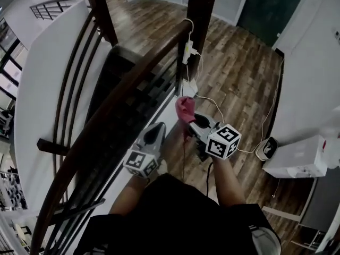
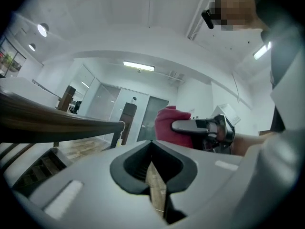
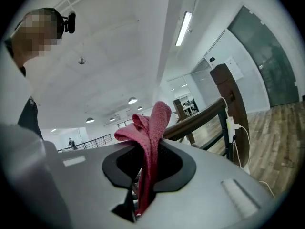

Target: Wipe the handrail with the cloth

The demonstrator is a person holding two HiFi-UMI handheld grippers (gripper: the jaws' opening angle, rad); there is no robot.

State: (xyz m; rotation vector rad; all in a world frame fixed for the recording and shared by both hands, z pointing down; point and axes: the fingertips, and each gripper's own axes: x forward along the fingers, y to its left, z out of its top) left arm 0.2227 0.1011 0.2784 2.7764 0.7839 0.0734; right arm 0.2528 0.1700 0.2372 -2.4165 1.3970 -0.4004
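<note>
Right gripper point(image 1: 192, 119) is pinching the red knitted cloth point(image 1: 185, 109), its 2 jaws pressing together on the fold, with a bunched tuft sticking out past the tips. The cloth is hanging just right of the dark brown curved wooden handrail point(image 1: 109, 106), near it but apart. Left gripper point(image 1: 158, 129) is hovering between rail and cloth, its 2 jaws pressed together on nothing. Wiping looks not yet begun; the step in hand is probably bringing the cloth onto the rail. Doing it well likely means moving left, laying the loose tuft over the rounded top rather than the hard jaw tips, pressing lightly, and following the curve from near to far so the cloth is not dragging out of the pinch. The rail is looking smooth, glossy and narrow, bending steadily. The cloth is looking soft, limp and coarse-woven, so likely snagging little. Thin black metal bars point(image 1: 74, 89) are running under the rail; a shiny wood plank floor point(image 1: 239, 73) is lying far below on the right.
</note>
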